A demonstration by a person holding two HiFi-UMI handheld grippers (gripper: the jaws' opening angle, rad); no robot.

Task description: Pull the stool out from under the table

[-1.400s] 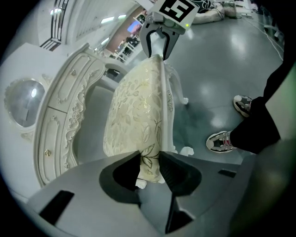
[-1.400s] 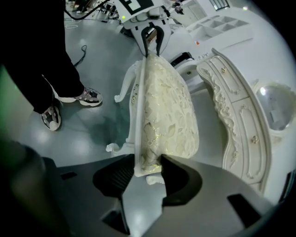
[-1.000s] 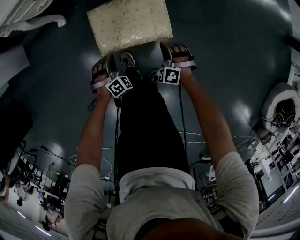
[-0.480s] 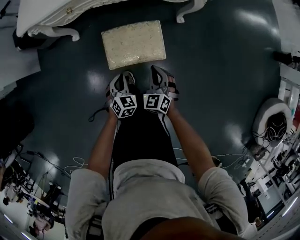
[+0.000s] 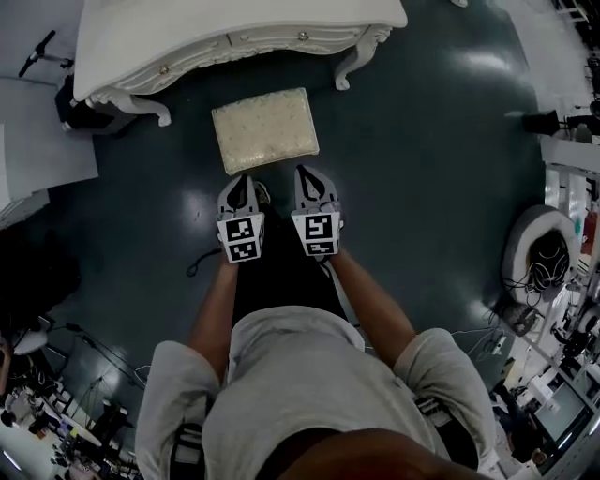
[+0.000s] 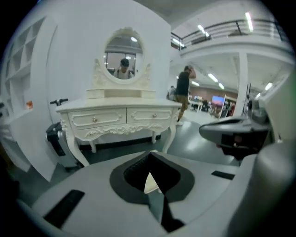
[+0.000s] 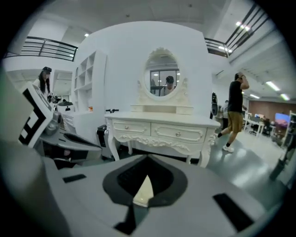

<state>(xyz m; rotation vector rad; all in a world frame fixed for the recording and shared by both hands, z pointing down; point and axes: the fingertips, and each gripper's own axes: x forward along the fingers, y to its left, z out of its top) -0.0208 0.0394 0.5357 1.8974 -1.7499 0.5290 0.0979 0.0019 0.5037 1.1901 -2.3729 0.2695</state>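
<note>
where stool (image 5: 265, 129) stands out before table (image 5: 216, 28), both drawers (image 7: 178, 134) shut

Stool (image 5: 265, 129) stands just before the table (image 5: 187, 37).

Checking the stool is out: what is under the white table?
Only dark floor shows beneath the table in the left gripper view; the stool stands in front of it. In the head view the tabletop covers that space.

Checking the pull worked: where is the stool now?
In the head view the stool stands on the floor near centre, between the white table ahead and the left gripper and right gripper.
</note>
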